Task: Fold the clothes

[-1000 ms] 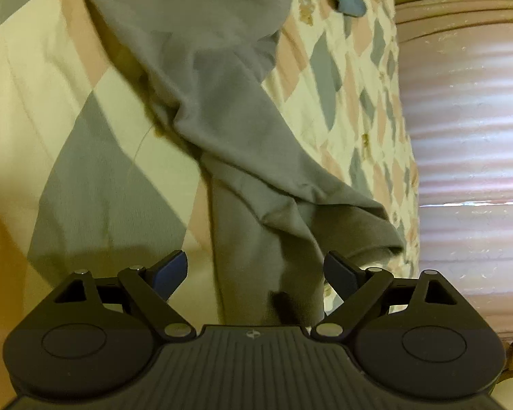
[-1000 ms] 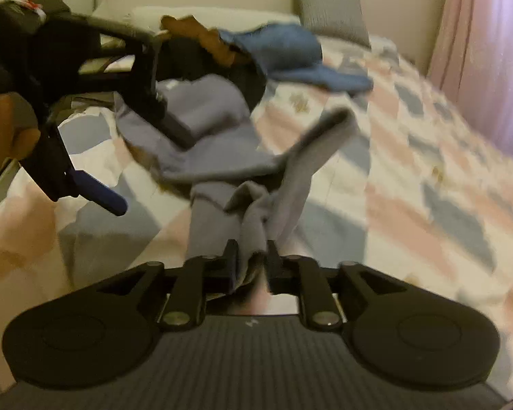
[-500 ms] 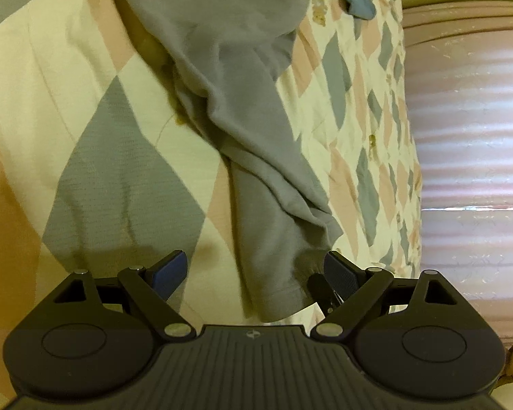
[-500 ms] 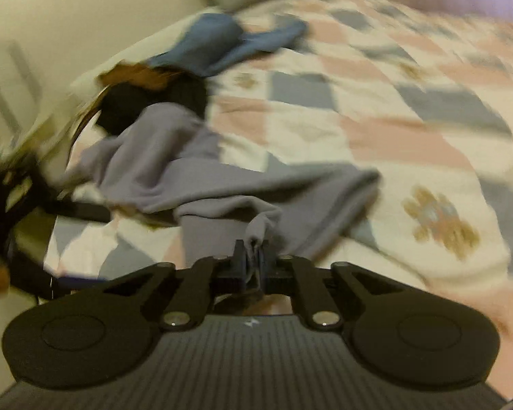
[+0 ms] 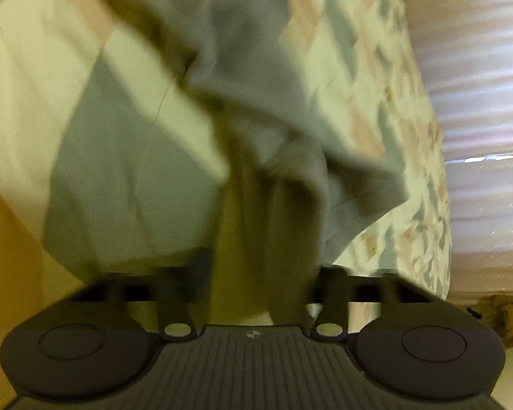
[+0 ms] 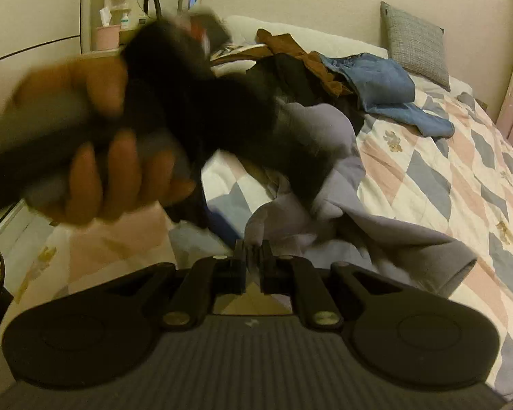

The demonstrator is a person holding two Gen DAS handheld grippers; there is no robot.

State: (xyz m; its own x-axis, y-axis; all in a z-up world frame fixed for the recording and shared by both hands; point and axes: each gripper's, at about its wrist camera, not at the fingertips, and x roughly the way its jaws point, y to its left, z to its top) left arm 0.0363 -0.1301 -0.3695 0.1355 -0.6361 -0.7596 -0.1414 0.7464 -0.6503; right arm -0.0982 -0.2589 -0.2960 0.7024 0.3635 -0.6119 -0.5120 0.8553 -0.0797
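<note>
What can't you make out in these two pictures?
- Left wrist view: motion blur smears the left gripper; its jaws are closing with the grey garment between them, contact unclear.
- Right wrist view: the blurred left hand and that gripper hide part of the clothes pile.
- Right wrist view: shelf bottles too small to identify.

The left gripper [image 5: 260, 273] sat at the bottom centre of its own blurred view, jaws closing with grey cloth between them. In the right wrist view it appeared again — a dark, smeared shape across the upper left, gripped by a bare hand [image 6: 95, 157] whose fingers [image 6: 119, 174] curled under the handle. The right gripper [image 6: 254, 259] filled the lower centre, its jaws nearly together and opening, a wisp of grey fabric between their tips.
</note>
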